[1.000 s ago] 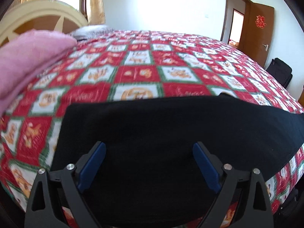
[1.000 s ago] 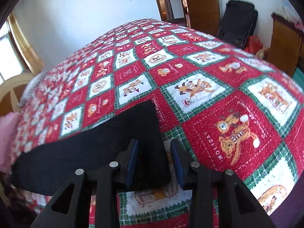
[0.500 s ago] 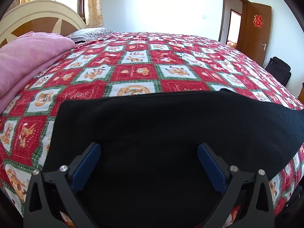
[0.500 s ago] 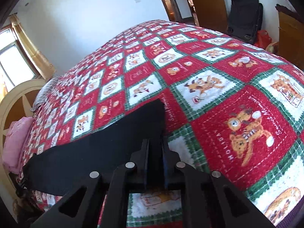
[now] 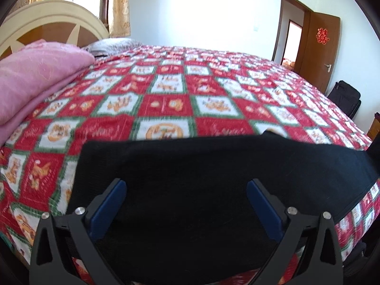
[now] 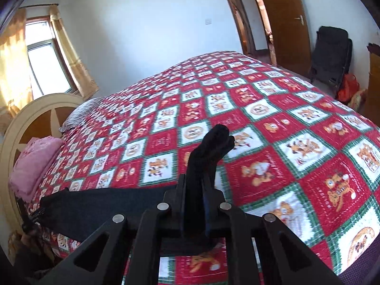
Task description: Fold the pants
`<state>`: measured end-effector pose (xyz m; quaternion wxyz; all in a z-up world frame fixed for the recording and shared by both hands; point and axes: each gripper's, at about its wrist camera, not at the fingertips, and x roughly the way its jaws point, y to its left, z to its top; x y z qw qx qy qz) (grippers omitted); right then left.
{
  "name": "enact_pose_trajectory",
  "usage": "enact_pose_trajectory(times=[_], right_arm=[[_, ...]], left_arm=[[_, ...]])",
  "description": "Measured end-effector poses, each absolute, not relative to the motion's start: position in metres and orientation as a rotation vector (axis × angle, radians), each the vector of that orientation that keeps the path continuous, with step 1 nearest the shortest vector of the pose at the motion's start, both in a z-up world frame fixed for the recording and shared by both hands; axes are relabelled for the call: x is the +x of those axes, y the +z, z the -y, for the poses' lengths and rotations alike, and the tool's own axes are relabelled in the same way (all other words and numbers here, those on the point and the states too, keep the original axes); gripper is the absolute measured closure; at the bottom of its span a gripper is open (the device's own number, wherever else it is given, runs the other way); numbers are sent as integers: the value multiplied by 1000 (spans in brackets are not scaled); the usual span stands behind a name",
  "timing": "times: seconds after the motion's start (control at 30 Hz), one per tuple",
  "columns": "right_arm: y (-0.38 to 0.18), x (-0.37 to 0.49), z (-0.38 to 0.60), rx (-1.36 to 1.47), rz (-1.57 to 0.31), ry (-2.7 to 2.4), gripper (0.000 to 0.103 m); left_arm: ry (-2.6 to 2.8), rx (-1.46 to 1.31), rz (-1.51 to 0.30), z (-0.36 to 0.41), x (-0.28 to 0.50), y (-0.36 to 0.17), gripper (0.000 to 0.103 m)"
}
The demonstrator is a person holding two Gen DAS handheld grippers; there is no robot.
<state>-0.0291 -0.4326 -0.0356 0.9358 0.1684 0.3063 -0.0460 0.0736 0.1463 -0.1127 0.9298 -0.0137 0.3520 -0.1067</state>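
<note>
Bright bedroom, white walls, brown door [image 5: 320,52] at far right with a red paper ornament [image 5: 322,35] on it. Bed [image 5: 166,90] spread with a red, white and green checked quilt; cream headboard [image 5: 47,21] at far left, folded pink blanket [image 5: 35,78] and grey pillow [image 5: 111,45] beside it. Black bag [image 6: 332,52] against the far wall, orange bag [image 6: 348,87] next to it on the floor. Curtained window [image 6: 45,66] at far left in the right wrist view. Black pants [image 5: 201,178] laid flat in a long band along the near edge of the bed, stretching left to right. Left tongs [image 5: 186,188] spread wide above the pants near the left end, blue pads apart, nothing gripped. Right tongs [image 6: 193,204] nearly closed, clamped on the right end of the pants, a bunched tip of black cloth sticking up past the pads and lifted off the quilt. Rest of the pants trailing from that grip leftward across the bed.
</note>
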Motion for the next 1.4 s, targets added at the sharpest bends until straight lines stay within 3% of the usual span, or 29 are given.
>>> enact_pose_trajectory(times=[0.37,0.73,0.93,1.03,1.2,1.27,1.4], right_arm=[[-37,-4,347,240,-673,65,92],[-114,31,284,158,-869,184,91],[-122,33,296,226,-935,268,83],[-107,23,321,295,-859,282,75],[-106,20,360,416,-799,237,74],[-110,20,366,451,-761,237,74],[-112,15,364,414,-678,178,74]], left_arm=[[-429,-73,-734,-92,68,-82,0],[-703,-10,-787,23,74,-71,0],[-859,51,-814,101,70,-66,0],[-943,62,-844,142,62,-66,0],[-1035,22,-943,186,54,-78,8],[-1047,7,-995,199,52,-87,18],[-1065,-15,-1071,219,51,-99,26]])
